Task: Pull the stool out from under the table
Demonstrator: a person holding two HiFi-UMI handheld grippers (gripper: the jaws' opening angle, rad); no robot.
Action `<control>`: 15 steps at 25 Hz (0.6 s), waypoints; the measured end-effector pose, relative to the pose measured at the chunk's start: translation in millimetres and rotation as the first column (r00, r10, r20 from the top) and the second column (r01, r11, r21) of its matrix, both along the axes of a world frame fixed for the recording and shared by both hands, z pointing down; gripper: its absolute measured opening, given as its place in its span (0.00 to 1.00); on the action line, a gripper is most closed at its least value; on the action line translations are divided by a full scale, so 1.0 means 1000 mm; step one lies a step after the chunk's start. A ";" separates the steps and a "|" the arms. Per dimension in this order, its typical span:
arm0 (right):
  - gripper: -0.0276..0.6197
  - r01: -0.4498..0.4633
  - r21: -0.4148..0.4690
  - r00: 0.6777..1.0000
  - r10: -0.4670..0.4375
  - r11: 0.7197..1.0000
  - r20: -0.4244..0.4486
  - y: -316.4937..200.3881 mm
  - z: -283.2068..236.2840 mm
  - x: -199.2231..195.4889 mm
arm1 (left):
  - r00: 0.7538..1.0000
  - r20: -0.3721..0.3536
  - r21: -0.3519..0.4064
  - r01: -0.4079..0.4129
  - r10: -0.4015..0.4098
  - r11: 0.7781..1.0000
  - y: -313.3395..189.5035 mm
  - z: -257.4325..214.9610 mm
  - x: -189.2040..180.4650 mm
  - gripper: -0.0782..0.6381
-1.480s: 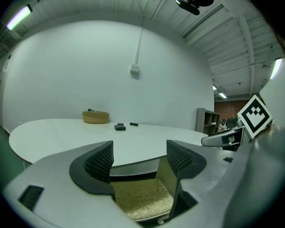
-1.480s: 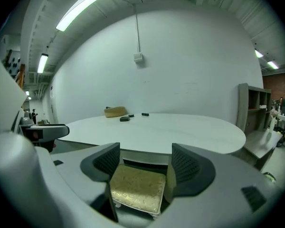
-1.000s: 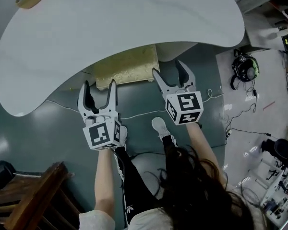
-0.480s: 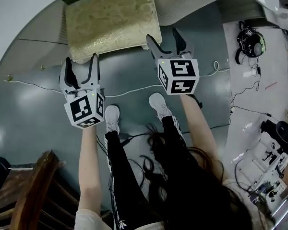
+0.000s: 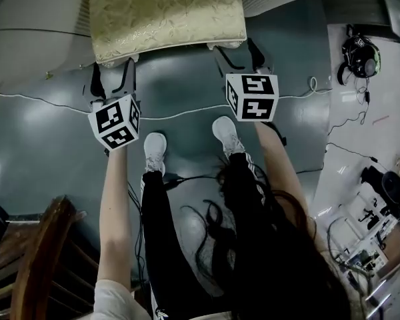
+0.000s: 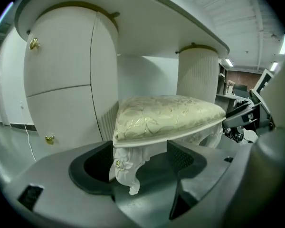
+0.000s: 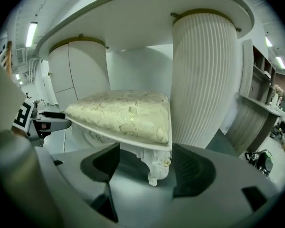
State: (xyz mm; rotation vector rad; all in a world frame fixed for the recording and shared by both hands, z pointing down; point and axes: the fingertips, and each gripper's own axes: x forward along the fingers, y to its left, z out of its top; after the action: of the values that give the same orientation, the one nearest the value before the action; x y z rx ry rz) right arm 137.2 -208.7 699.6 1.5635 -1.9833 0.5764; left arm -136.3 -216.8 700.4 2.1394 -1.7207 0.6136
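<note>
Left gripper: jaws spread, a leg of the stool standing between them, not clamped. Right gripper: jaws spread, another leg between them, not clamped.

No words, numbers or brand names can be read anywhere. The only signs are black-and-white square markers. The left gripper carries a marker cube with blocky patterns on the two faces that show. The right gripper carries a second cube, marked likewise. These are coded patterns, not letters. In the right gripper view one such marker face shows at the left edge. A small white logo on the black trousers is too cut off to read.
</note>
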 end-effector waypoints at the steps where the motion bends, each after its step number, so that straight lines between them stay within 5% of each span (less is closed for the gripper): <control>1: 0.56 0.002 -0.017 1.000 -0.002 1.000 -0.011 0.000 0.009 0.001 | 1.000 0.007 -0.010 0.003 -0.003 1.000 -0.002 0.007 -0.003 0.57; 15: 0.56 -0.025 -0.186 0.997 0.012 0.982 -0.071 -0.009 0.090 0.025 | 0.997 0.078 -0.158 -0.005 0.018 0.987 -0.019 0.080 -0.016 0.59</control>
State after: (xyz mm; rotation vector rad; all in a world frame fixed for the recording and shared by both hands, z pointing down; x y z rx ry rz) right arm 161.9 -218.0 790.0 1.4686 -1.8092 0.6857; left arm -152.0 -235.7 780.8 2.0424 -1.6413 0.8190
